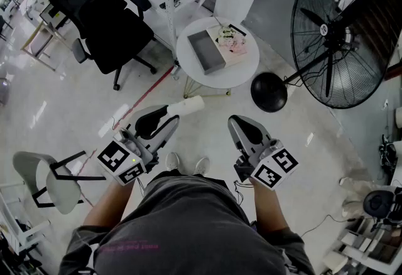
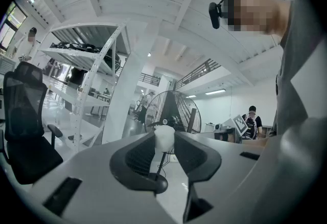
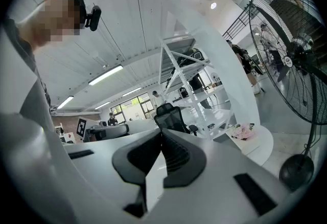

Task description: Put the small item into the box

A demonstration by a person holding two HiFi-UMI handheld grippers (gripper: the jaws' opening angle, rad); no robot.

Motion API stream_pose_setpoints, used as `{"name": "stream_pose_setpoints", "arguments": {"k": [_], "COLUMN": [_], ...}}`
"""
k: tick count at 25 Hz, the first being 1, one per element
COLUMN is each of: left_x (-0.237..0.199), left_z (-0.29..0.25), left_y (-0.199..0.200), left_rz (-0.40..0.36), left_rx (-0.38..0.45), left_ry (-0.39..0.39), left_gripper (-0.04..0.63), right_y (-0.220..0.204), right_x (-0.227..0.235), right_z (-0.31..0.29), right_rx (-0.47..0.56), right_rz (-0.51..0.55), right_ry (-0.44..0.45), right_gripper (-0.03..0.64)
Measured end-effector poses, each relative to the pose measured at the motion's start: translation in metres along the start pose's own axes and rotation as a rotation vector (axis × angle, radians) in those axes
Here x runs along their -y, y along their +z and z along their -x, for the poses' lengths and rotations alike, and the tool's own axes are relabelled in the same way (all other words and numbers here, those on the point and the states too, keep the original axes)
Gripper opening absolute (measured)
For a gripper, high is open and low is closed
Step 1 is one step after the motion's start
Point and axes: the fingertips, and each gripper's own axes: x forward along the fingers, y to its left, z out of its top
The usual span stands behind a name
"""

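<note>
My left gripper is shut on a small white cylinder-shaped item, which sticks out past its fingertips over the floor. In the left gripper view the white item sits pinched between the two dark pads of the left gripper. My right gripper is held beside it, shut, with nothing between its jaws; the right gripper shows its tips touching. An open grey box lies on a round white table ahead of both grippers, well beyond their reach.
A pink-patterned flat box lies next to the grey box. A large black floor fan stands right of the table. A black office chair is at the far left, a grey chair at the near left.
</note>
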Motion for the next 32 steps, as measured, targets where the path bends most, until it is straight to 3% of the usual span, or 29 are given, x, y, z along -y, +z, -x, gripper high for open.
{"name": "stream_pose_setpoints", "arguments": {"k": [11,32], "left_x": [0.009,0.075], "left_z": [-0.011,-0.034], "left_y": [-0.009,-0.021], "left_rz": [0.0,-0.036], "left_rx": [-0.007,-0.02], "left_ry": [0.02,0.046], "left_gripper": [0.13,0.13], "right_y": [-0.002,-0.008], "right_x": [0.013,0.037], "right_z": [0.007,0.074], "right_rx": [-0.003,0.014], "right_rz": [-0.016,-0.066], "right_ry": [0.012,0.048], "right_gripper": [0.023,0.023]}}
